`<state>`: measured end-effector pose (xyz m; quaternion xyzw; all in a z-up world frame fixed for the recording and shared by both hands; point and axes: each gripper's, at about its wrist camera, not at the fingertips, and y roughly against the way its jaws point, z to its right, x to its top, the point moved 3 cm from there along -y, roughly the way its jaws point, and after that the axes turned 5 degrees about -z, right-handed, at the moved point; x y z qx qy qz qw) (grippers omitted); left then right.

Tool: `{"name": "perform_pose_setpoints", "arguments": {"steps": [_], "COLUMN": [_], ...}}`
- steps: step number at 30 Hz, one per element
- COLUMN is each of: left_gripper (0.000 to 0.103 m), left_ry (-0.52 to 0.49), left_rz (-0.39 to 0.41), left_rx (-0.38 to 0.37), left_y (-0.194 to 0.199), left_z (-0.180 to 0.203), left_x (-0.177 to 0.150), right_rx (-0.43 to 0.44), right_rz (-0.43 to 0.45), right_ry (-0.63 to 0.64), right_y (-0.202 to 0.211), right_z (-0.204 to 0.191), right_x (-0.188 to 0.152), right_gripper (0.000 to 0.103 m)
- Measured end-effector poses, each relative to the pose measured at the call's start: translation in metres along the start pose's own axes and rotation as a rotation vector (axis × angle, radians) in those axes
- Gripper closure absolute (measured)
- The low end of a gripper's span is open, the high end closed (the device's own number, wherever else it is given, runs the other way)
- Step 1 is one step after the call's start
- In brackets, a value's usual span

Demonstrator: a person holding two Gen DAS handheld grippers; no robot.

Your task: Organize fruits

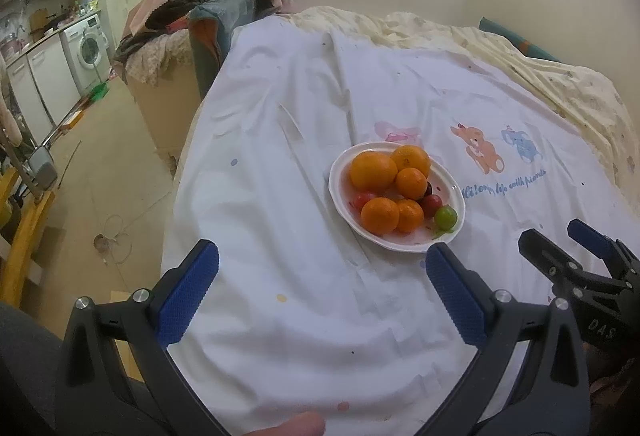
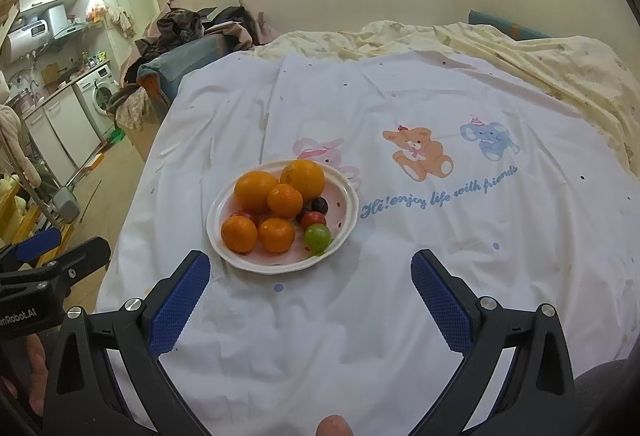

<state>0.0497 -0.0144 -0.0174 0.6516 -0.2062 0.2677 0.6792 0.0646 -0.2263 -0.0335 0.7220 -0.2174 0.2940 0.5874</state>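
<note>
White cotton sheet (image 2: 360,316) printed with a pink rabbit, an orange bear and a blue elephant covers the bed, and a cream quilt (image 2: 540,56) lies bunched along its far side. On the sheet, left of the blue printed lettering, sits one white ceramic plate with a wavy rim (image 2: 224,256) holding all the fruit. Counted from left to right, it carries five round orange citrus fruits (image 2: 256,190): two larger ones at the back, a smaller one just in front of and between them, and two more along the near edge. A small red fruit (image 2: 245,214) shows partly behind the near-left orange. To the right of the oranges lie one dark purple fruit (image 2: 320,205), one red round fruit (image 2: 313,220) and one green round fruit (image 2: 317,237), the green one nearest the rim.

At the left, the left gripper (image 1: 322,292) with blue textured pads is spread wide, holding nothing; its right finger tip lies just beside the plate's near rim in its own view. At the right, the right gripper (image 2: 310,288) stands equally wide and empty, hovering above bare sheet just short of the plate.
</note>
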Motion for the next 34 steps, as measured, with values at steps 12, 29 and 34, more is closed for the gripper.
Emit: {"name": "perform_pose_setpoints", "arguments": {"steps": [12,29,34], "left_gripper": [0.001,0.001,0.001], "left_ry": [-0.007,0.005,0.003], "left_rz": [-0.004,-0.021,-0.026], "left_rx": [0.001,0.000,-0.002], "left_y": [-0.0010,-0.0034,-0.0037], "left_z": [-0.0005,-0.0024,-0.0023], "left_x": [-0.0001,-0.0011,-0.0025], "right_rx": [0.001,-0.003,-0.003], "right_rz": [0.001,-0.002,-0.001], "right_ry": [-0.010,-0.012,-0.011], "right_y": [-0.0002,-0.0005,-0.0004], "right_z": [0.0024,0.0033,0.0031], "right_x": [0.0014,0.0030,0.0030], "right_gripper": [0.000,0.000,0.000]}}
